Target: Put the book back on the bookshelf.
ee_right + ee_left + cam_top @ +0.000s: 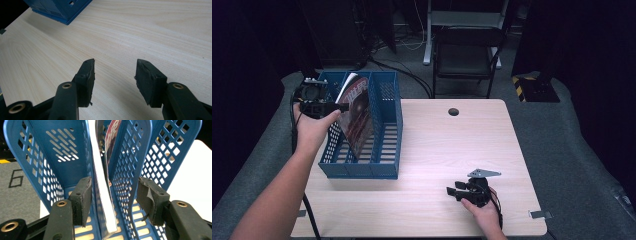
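Observation:
A blue mesh file rack stands on the left part of the pale wooden table. A magazine with a dark red cover leans inside it, against a divider. My left gripper hovers at the rack's back left, at the magazine's top edge. In the left gripper view its jaws stand open, with the magazine's white edge and a rack divider between them; neither pad presses on anything. My right gripper rests low over the table's front right, open and empty above bare wood.
A dark cable hole sits at the table's far middle. A black chair stands behind the table on the grey floor, with a yellow-and-black block to its right. The rack's corner lies far ahead of the right gripper.

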